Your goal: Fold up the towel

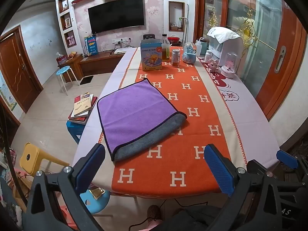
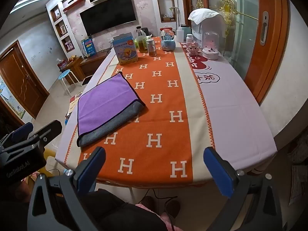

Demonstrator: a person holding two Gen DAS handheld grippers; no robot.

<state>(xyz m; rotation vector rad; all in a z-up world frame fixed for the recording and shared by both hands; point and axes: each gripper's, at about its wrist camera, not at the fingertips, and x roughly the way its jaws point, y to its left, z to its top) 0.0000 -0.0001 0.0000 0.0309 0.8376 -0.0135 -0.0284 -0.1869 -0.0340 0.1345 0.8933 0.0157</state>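
White "H" letters repeat across the orange runner covering the middle of the tabletop, while large Chinese characters in red and black mark the pale cloth to the right of the right tongs. The body of the left tongs, seen at the left edge of the right wrist view, carries the lettering "GenRobot.AI". A blue carton printed with a yellow duck stands at the far end, beside an oil bottle, a jar and a snow globe. A wall-mounted television, a wooden door and tiled floor frame the room. The purple towel, folded once with its grey underside showing along the near edge, lies flat ahead of the left tongs and forward-left of the right pair. Both tongs hover level over the near edge, spread wide and gripping nothing
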